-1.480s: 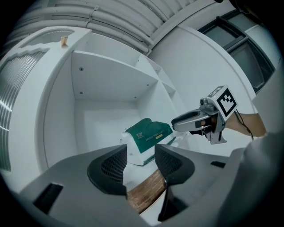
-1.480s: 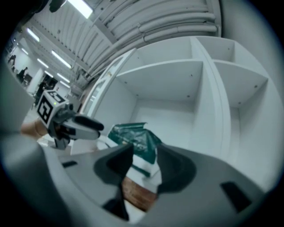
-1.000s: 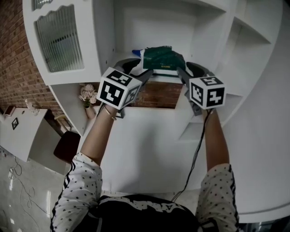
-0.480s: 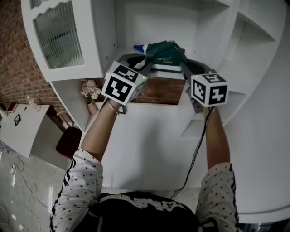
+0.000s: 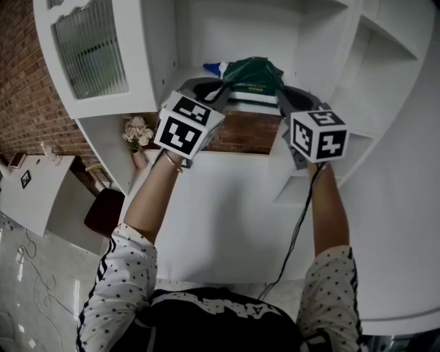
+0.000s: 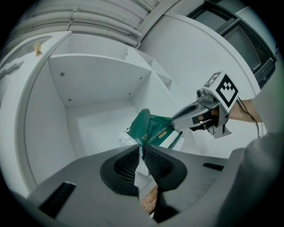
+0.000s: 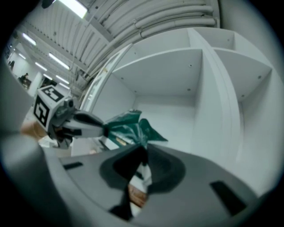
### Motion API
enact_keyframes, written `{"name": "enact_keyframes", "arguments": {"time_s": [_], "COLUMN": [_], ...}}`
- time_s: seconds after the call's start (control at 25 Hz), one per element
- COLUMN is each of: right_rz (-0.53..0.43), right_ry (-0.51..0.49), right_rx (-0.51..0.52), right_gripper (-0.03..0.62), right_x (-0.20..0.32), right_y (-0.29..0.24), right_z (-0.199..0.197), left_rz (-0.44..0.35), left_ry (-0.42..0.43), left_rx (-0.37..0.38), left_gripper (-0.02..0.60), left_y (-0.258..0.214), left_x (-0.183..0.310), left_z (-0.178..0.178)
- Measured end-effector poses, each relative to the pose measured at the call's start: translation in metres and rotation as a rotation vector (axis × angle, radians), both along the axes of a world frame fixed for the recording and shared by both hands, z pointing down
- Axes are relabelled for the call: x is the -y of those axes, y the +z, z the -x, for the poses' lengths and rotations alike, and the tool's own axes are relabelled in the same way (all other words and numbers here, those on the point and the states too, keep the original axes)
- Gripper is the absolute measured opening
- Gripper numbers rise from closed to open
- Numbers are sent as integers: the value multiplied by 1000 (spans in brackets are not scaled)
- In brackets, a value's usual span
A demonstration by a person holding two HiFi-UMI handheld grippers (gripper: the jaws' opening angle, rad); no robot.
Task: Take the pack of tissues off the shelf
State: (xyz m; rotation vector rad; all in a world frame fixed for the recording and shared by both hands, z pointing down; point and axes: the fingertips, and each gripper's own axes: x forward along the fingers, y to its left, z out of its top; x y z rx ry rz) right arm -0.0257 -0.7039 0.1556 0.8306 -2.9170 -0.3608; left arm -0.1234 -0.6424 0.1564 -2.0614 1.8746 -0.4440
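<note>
Two grippers we hold: left gripper [image 6: 143, 150], right gripper [image 7: 144, 151]; jaws just closing, each pinching one end of the green pack of tissues [image 5: 251, 74]; pack inside the white shelf [image 5: 206, 34].

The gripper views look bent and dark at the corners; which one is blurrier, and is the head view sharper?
Left gripper view: fisheye bends the shelf walls, corners go black, yet the pack of tissues is fairly crisp. Right gripper view: same bending, plainly softer, with bright ceiling lights top left. Head view: sharpest, evenly lit, slight bending at edges.
</note>
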Motion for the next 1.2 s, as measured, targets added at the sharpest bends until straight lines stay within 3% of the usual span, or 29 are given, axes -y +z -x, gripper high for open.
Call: {"name": "enact_keyframes", "arguments": {"time_s": [1.2], "right_rz": [-266], "right_ry": [70], "right_rx": [38], "right_gripper": [54], "right_x": [-116], "right_y": [-11], "right_z": [-13], "left_rz": [-162], "left_ry": [7], "left_rx": [-3], "left_gripper": [61], "left_y": [-10], "left_x": [-104], "left_z": [-10]}}
